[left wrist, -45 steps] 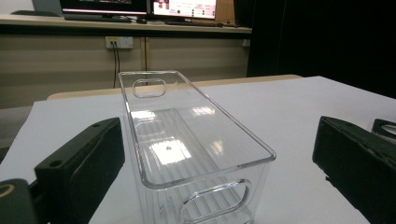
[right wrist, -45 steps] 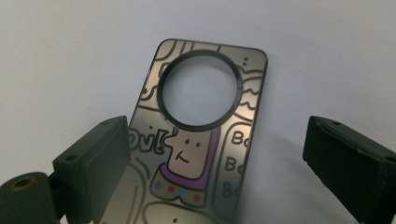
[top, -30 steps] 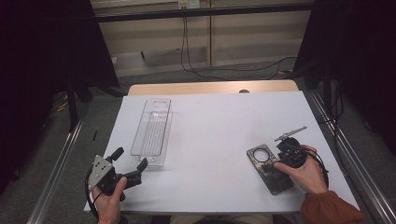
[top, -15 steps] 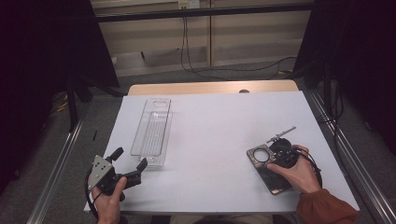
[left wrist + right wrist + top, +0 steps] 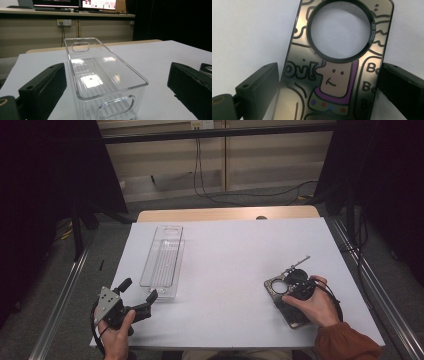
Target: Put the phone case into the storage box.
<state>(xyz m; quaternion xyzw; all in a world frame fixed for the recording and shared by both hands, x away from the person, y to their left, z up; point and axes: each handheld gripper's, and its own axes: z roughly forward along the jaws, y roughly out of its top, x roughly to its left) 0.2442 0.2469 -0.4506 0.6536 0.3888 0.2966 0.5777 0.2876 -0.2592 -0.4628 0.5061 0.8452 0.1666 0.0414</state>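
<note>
Where the right tool [image 5: 328,82] straddles: phone case [image 5: 337,62], between jaws.

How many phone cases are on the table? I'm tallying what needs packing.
1. The phone case lies at the table's right, between the right gripper's open jaws.

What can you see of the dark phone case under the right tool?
The phone case is a dark, glossy, flat rounded rectangle with a big round cutout near one end and cartoon line drawings: a smiling figure with a purple outline and coloured dots, plus partial lettering. It lies flat on the white table at its right side. The right tool straddles it, jaws open beside its long edges.
</note>
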